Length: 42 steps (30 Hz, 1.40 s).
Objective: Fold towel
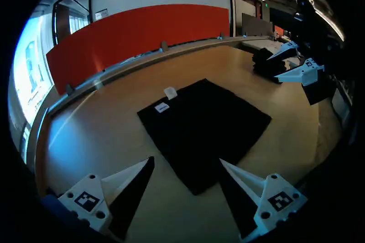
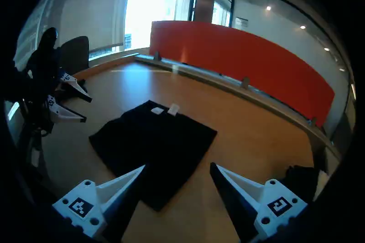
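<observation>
A black towel (image 1: 205,129) lies flat on the wooden table (image 1: 105,129), with two small white tags (image 1: 170,92) at its far corner. My left gripper (image 1: 187,165) hovers open above the towel's near corner, nothing between its fingers. In the right gripper view the same towel (image 2: 155,145) spreads out just ahead of my right gripper (image 2: 178,166), also open and holding nothing. Each gripper shows across the table from the other: the right gripper (image 1: 273,69) at the upper right, the left gripper (image 2: 87,110) at the left, held by a person in dark clothes.
A dark heap of cloth (image 1: 267,63) sits on the table near the right gripper, seen again as a dark heap (image 2: 301,179) at the lower right. A red partition (image 1: 137,33) runs behind the table's far edge. A dark chair (image 2: 73,56) stands by the window.
</observation>
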### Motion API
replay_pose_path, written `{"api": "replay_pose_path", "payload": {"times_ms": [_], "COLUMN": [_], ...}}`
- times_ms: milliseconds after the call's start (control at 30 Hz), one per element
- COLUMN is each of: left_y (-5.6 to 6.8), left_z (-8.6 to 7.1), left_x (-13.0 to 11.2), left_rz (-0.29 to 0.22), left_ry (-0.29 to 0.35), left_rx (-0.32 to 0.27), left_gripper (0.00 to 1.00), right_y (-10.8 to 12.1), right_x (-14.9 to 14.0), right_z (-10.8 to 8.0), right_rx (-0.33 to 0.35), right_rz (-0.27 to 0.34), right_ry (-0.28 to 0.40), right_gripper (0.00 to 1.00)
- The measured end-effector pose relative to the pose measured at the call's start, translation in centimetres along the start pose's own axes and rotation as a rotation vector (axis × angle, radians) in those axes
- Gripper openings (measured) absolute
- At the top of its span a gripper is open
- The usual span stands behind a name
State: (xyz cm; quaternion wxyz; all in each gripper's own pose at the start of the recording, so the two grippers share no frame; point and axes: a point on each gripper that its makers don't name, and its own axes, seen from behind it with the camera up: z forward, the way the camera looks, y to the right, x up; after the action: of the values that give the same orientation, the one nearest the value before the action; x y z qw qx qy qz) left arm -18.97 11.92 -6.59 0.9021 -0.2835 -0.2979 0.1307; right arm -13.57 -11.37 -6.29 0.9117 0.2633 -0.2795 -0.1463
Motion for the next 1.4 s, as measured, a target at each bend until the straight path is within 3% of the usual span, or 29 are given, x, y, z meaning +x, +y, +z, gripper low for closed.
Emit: {"api": "replay_pose_path", "payload": {"times_ms": [500, 900, 1400], "left_y": [2.0, 3.2, 3.5], "left_z": [3.6, 4.4, 4.6], "left_x": [-5.4, -7.8, -8.4], "left_rz": [0.047, 0.014, -0.026], "left_ry": [-0.127, -0.182, -0.186], "left_rx": [-0.052, -0.074, -0.084], "left_gripper": [0.94, 0.94, 0.94], "right_y": [-1.8, -3.1, -3.4], "right_x": [-6.1, -9.8, -11.7], "right_z": [3.1, 4.0, 4.3], "right_rx": [0.036, 0.073, 0.106], "right_rz": [-0.011, -0.047, -0.056], "right_ry": [-0.103, -0.170, -0.212], "right_gripper": [1.00, 0.99, 0.92]}}
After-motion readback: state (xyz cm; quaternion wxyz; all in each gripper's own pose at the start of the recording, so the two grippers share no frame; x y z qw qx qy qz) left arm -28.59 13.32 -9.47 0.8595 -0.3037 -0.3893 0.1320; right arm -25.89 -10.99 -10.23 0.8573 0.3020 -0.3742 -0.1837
